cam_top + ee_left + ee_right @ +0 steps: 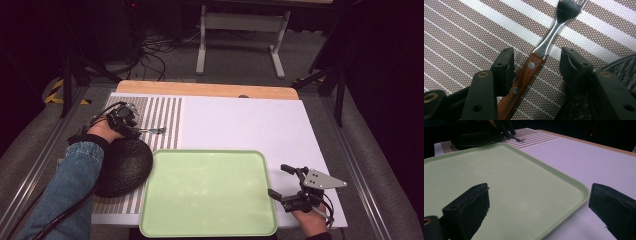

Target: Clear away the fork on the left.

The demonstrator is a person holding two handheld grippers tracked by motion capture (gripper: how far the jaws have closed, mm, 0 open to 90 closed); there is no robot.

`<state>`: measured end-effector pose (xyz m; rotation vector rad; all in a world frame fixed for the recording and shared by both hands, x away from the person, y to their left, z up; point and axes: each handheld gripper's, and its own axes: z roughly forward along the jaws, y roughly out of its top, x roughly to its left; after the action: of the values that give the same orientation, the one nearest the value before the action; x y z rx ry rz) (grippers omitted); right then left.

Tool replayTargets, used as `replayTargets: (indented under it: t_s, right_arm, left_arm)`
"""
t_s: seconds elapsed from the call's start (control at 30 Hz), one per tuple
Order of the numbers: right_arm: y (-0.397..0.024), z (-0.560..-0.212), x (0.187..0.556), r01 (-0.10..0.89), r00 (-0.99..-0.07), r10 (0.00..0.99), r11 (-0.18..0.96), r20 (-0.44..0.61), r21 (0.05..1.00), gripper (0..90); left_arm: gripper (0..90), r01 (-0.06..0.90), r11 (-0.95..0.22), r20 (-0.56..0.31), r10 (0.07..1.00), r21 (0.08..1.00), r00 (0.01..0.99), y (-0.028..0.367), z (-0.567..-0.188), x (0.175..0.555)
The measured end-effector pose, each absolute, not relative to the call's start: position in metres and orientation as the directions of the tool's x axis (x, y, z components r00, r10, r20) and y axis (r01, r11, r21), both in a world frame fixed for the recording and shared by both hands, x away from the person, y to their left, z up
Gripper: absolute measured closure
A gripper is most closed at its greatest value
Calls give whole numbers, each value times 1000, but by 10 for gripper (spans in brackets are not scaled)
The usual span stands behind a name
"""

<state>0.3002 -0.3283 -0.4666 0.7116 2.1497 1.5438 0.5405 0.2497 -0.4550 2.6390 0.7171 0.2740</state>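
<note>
1. Centrally, a pale green tray [207, 192] lies empty on the white table cover [250, 125], toward the table's 6 o'clock edge.
2. At 9 o'clock from the tray sits a black woven bowl [122, 165], upside down as far as can be told, on a brown-and-white striped placemat [160, 117].
3. A fork [541, 52] with a riveted wooden handle lies flat on the placemat, at 12 o'clock from the bowl, tines pointing toward 3 o'clock in the high view.
4. The left gripper [536, 66] straddles the fork's handle, jaws released; one jaw is just beside or touching the wood, the other apart.
5. The right gripper [283, 181] hovers at the tray's 3 o'clock edge, jaws spread wide and grasping nothing, pointing across the tray.
</note>
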Motion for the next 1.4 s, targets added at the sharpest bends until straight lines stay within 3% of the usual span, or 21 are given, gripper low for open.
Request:
replayTargets:
  t_s: [0.6, 0.83, 1.4]
  right_arm:
    - [-328, -467, 301, 171, -797, 603, 263, -24, 949, 43]
    - [-328, -467, 300, 169, -800, 599, 256, -20, 952, 43]
    - [-326, -468, 302, 170, -805, 594, 263, -21, 950, 43]
  left_arm:
    - [683, 462, -783, 28, 519, 417, 855, 250, -454, 537]
    - [773, 427, -809, 69, 492, 404, 868, 249, -453, 534]
    - [780, 399, -854, 249, 488, 334, 837, 241, -450, 527]
